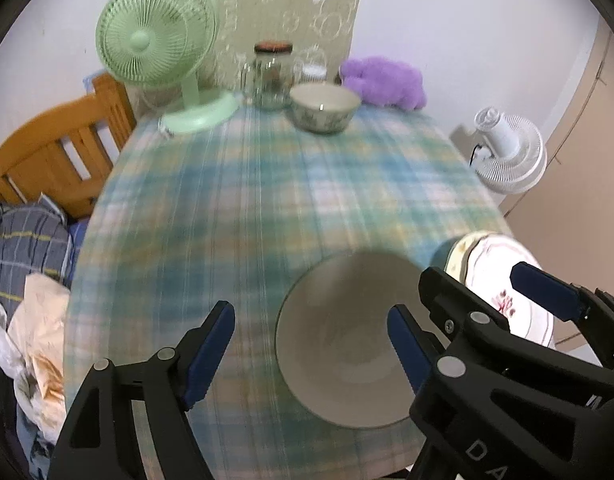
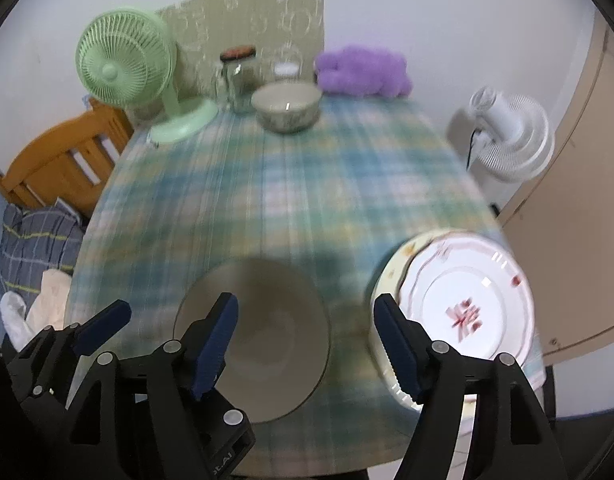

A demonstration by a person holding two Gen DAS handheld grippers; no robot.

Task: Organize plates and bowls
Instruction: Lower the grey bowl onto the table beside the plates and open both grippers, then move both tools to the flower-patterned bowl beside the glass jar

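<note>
Both grippers hang over the near edge of the table (image 2: 267,184), side by side and empty. The left gripper (image 1: 311,352) is spread wide, its right finger over the near bowl (image 1: 347,344) and its left finger over bare cloth; whether that finger touches the rim cannot be told through the blur. The right gripper (image 2: 307,344) is just as wide, its jaws straddling the gap between that bowl (image 2: 263,340) and the plates (image 2: 467,308), gripping neither.

The step in hand looks like picking up the near bowl, probably to nest it with the far one. To do it well, 1 finger should go inside the wall and 1 outside, low enough on the rim to bite firmly, since a smooth glazed wall is likely to slip from a shallow pinch. Lift it level and keep clear of the plates, which sit just beside it, 2 stacked at the table's right edge and partly over it.

Farther back, well apart, the second bowl (image 1: 325,106) stands upright near a glass jar (image 1: 271,76), a green fan (image 1: 157,36) and a purple plush toy (image 1: 383,80).
</note>
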